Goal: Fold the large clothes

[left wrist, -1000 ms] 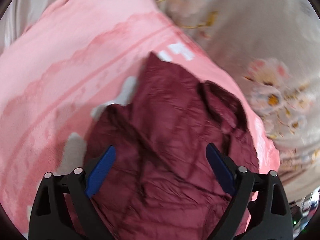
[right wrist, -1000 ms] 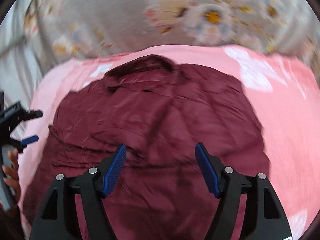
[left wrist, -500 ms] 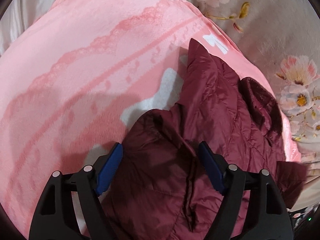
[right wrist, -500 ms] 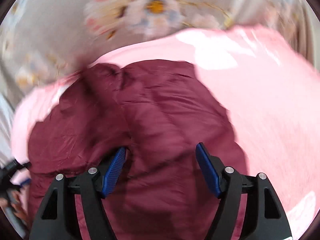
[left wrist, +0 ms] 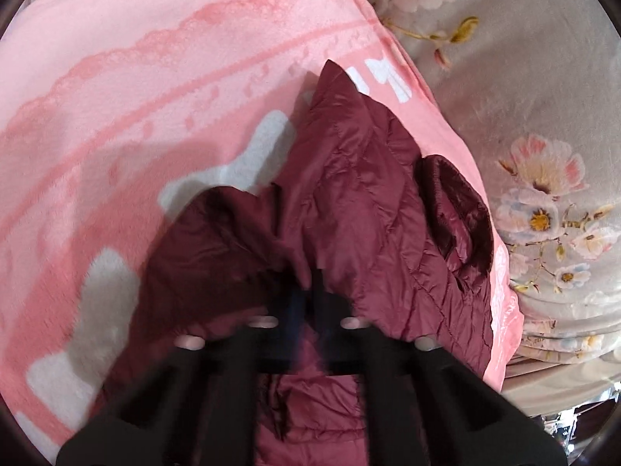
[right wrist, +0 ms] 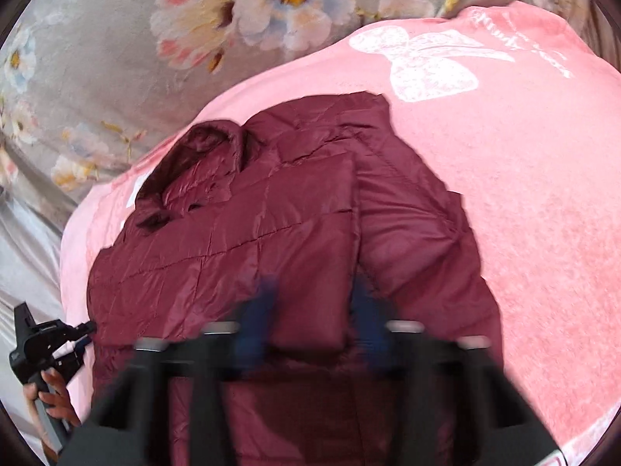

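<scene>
White cursive script on pink blanket, too blurred to read

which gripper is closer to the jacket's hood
Left. The left gripper grips the maroon jacket just below the hood; the right gripper holds the far end from it.

A: Where did the left wrist view sit?

B: Low behind the left gripper, tipped steeply down, very close over the maroon jacket on the pink blanket.

A: And the right?

B: Same mounting behind the right gripper, also angled down and close, facing the floral bedspread.

A: Overlap?

B: Both took in jacket, blanket and bedspread. The right view also caught the left gripper at its lower left edge.
</scene>
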A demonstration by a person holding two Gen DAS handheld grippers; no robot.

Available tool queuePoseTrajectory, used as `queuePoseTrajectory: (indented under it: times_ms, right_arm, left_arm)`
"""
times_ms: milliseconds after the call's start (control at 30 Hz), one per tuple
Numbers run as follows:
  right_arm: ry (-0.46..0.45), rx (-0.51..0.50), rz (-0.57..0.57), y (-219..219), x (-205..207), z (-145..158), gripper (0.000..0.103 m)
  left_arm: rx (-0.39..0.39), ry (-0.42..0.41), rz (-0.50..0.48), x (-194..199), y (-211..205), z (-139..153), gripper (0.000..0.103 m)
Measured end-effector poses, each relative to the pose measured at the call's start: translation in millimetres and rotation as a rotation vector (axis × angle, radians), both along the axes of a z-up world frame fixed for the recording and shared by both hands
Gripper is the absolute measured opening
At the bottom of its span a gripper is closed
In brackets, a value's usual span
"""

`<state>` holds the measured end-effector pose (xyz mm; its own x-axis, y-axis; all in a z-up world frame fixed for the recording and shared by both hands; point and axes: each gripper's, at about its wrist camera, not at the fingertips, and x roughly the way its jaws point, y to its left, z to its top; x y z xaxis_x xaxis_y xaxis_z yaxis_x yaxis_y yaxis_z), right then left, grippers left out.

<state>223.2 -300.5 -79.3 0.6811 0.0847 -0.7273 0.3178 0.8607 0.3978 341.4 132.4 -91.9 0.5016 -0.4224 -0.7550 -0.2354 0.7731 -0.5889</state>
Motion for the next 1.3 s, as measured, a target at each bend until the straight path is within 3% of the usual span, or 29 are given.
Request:
queuePoseTrajectory:
  times_ms: [67,133,200,300,367,467,700,800,867,900,933,1000,1067,1167,1233,1300]
  right_arm:
    - [-0.063,-0.041,0.052,11.6,-1.0,22.6,0.004]
    - [-0.196,-0.126,0.110,31.5,-14.3,61.9,0.004]
    - [-0.282,-0.157,0.156,42.6,-25.7,80.3,0.003]
    - [-0.189,-0.242,0.153,45.9,-14.5,54.5,0.003]
    - [-0.067,-0.191,0.135,35.2,1.7,13.8,0.003]
    - [0.004,-0.161,0.127,31.0,7.9,-19.7,0.003]
    - [0.022,-0.139,0.130,28.2,18.0,-31.8,0.003]
    - [0.019,-0.123,0.126,25.3,12.2,-28.9,0.006]
    - [0.012,-0.115,0.097,16.1,-4.6,-22.0,0.015]
    - [0.006,-0.121,0.072,12.2,-14.6,-15.7,0.024]
    - [-0.003,-0.138,0.049,9.9,-22.6,-8.5,0.028]
    - [-0.044,-0.200,0.017,9.4,-36.0,12.1,0.034]
    - [-0.081,-0.225,0.039,18.3,-35.9,34.3,0.034]
    - [-0.128,-0.215,0.119,42.7,-15.6,56.5,0.034]
    - [-0.130,-0.241,0.176,67.4,9.3,60.2,0.034]
    - [-0.106,-0.254,0.215,84.0,28.7,53.6,0.034]
  left_arm:
    - [0.027,-0.049,0.009,-6.1,6.1,13.0,0.000]
    - [0.049,-0.118,0.010,-17.3,12.4,32.9,0.000]
    - [0.089,-0.194,0.006,-31.7,16.9,53.8,0.000]
    - [0.160,-0.192,0.011,-40.9,22.2,48.3,0.000]
    - [0.182,-0.136,0.000,-37.3,21.6,27.3,0.000]
    - [0.206,-0.065,-0.011,-33.3,16.0,-4.6,0.000]
    - [0.304,-0.078,-0.041,-31.6,2.0,-13.6,0.000]
    - [0.387,-0.082,-0.062,-34.1,-6.6,-7.7,0.003]
    - [0.414,-0.066,-0.075,-39.8,-6.3,-3.3,0.007]
    - [0.440,-0.058,-0.083,-45.2,-5.6,3.0,0.022]
    - [0.468,-0.058,-0.089,-50.8,-4.6,9.1,0.046]
    - [0.560,-0.102,-0.072,-64.2,-5.2,31.3,0.063]
    - [0.639,-0.167,-0.068,-70.0,-14.3,55.7,0.063]
    - [0.657,-0.278,-0.124,-63.4,-51.4,93.3,0.066]
    - [0.660,-0.308,-0.187,-48.5,-78.4,97.1,0.074]
    - [0.680,-0.278,-0.221,-29.1,-102.4,85.1,0.074]
